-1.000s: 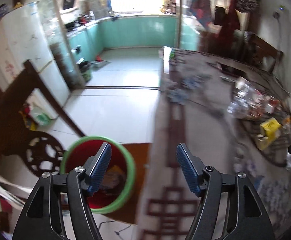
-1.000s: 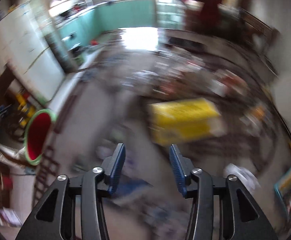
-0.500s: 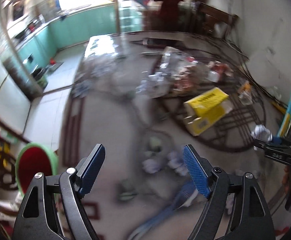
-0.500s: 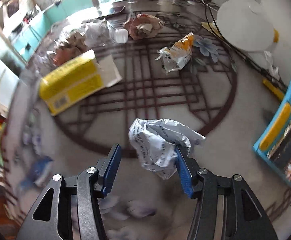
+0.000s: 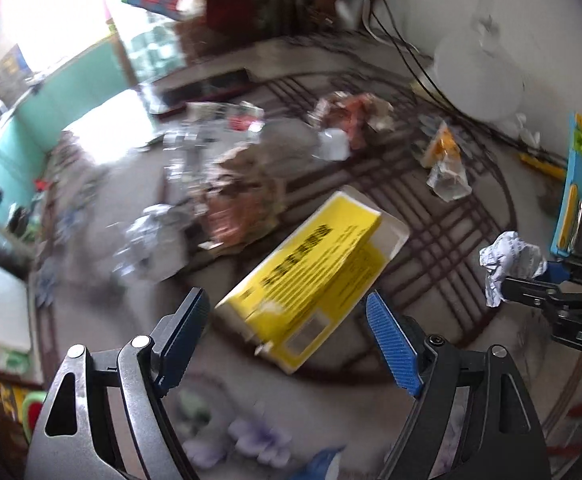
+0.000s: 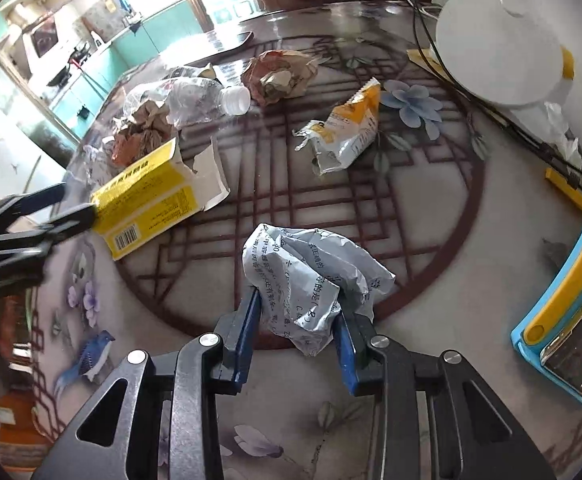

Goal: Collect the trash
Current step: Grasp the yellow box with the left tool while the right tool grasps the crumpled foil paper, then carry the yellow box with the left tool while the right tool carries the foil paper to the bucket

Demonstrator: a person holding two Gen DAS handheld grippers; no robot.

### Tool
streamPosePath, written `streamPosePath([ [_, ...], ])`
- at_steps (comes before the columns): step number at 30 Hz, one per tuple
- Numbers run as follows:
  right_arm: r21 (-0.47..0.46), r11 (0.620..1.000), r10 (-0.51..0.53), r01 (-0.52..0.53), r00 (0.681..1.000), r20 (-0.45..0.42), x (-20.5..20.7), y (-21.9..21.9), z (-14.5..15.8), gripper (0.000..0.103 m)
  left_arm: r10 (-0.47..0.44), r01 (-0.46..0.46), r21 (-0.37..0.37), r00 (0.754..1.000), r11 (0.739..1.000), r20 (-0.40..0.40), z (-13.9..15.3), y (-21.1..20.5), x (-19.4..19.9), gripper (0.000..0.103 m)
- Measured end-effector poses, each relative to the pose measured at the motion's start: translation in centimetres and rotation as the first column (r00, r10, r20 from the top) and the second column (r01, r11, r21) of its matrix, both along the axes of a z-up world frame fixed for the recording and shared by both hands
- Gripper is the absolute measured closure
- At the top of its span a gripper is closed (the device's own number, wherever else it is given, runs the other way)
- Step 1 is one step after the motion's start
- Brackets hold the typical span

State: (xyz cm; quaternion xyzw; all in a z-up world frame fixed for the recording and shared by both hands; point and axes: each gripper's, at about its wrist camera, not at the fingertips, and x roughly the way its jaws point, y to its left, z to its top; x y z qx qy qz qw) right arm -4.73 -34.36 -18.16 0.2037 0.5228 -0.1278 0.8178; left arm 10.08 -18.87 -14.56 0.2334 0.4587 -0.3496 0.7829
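Observation:
A crumpled white printed paper (image 6: 307, 276) lies on the patterned table (image 6: 431, 216). My right gripper (image 6: 297, 308) is closing on it, and both blue pads touch its sides. The left wrist view shows the same paper (image 5: 507, 256) in the right gripper (image 5: 527, 276) at the right edge. An opened yellow box (image 5: 311, 264) lies flat near the table's middle. My left gripper (image 5: 285, 300) hangs open just above the box's near end, holding nothing. In the right wrist view, the left gripper (image 6: 77, 202) sits at the left end of the yellow box (image 6: 151, 196).
Farther back lie a yellow snack wrapper (image 6: 351, 128), a crushed clear bottle (image 6: 195, 96) and brown crumpled paper (image 6: 279, 74). A white round fan base (image 6: 499, 48) with cables stands at the back right, a blue toy board (image 6: 571, 312) at the right. The green-rimmed bin (image 5: 31, 408) is low left.
My left gripper swung from over the red bin on the floor to above the yellow box. My right gripper came down around the crumpled paper and its jaws narrowed onto it.

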Motion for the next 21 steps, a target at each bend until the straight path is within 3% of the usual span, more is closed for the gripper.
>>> streamPosePath([
  [2,0.005,1.000,0.004,-0.004,1.000,0.005,-0.1,-0.2,0.1,0.070,-0.005,0.005,0.041,1.000,0.999,-0.007,-1.1,-1.0,0.6,0.022],
  [6,0.023,1.000,0.005,-0.005,1.000,0.015,-0.3,-0.6,0.2,0.070,0.003,0.002,0.050,0.994,0.999,-0.111,-2.7,-1.7,2.0,0.025],
  [7,0.025,1.000,0.003,-0.004,1.000,0.016,-0.4,-0.7,0.2,0.070,0.012,-0.006,0.047,0.992,0.999,-0.123,-2.8,-1.7,2.1,0.031],
  [8,0.027,1.000,0.000,-0.001,1.000,0.016,-0.4,-0.8,0.2,0.070,0.019,-0.013,0.045,0.991,0.999,-0.130,-2.8,-1.6,2.2,0.046],
  [10,0.031,0.999,-0.006,0.005,1.000,0.019,-0.4,-0.9,0.3,0.070,0.036,-0.031,0.034,0.985,0.999,-0.168,-2.9,-1.3,2.3,0.063],
  [21,0.007,1.000,0.012,-0.012,0.998,0.067,0.5,0.3,2.8,0.070,0.112,-0.125,-0.062,0.977,0.990,-0.183,0.4,2.6,0.2,0.065],
])
